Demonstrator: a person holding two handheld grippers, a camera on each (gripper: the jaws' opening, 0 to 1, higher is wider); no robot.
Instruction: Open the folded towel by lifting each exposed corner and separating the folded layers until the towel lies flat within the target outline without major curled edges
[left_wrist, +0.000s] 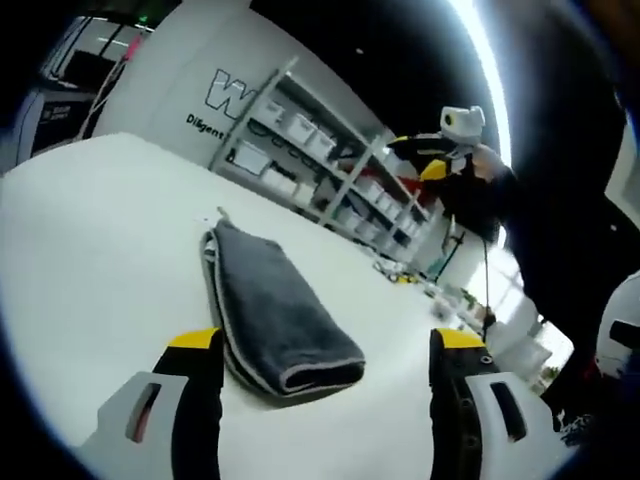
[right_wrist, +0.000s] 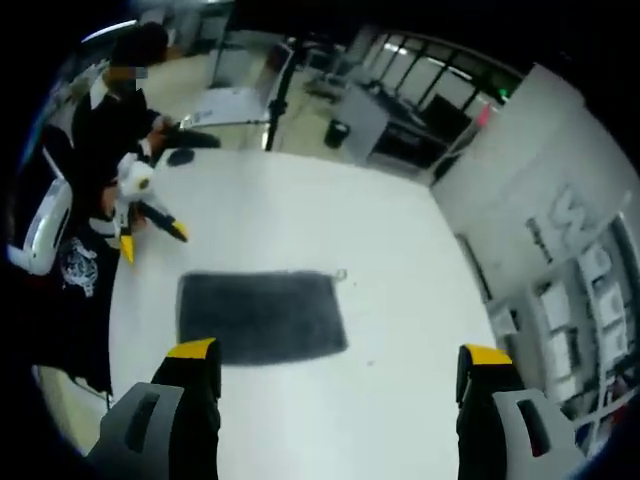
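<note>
In the left gripper view we find the towel (left_wrist: 278, 312) lying folded on the white table (left_wrist: 90, 240), a dark grey pad with pale edging, its rolled fold end nearest the camera and sitting between the two yellow-tipped jaws of the left gripper (left_wrist: 325, 345). Those jaws stand wide apart and grasp nothing; we judge they are held low and just short of the fold so that a layer edge can be reached next. A small loop tag shows at the far end of the towel. Across the table the right gripper (left_wrist: 425, 160) is seen raised, well clear of the towel; from here we cannot tell how its jaws stand. Shelving (left_wrist: 320, 165) with bins lines the wall behind. In the right gripper view we look down on the towel (right_wrist: 262, 316) from higher up, and the right gripper (right_wrist: 338, 360) shows its own jaws spread and empty, apart from the cloth, which we take as a waiting position. This view gives what the other lacks: the towel's full rectangular footprint and the bare table on every side, with the left gripper (right_wrist: 150, 225) at the far edge near a person (right_wrist: 115, 120). We make out no target outline. The left view alone reveals the stacked layers at the fold. We judge unfolding not yet begun.
</note>
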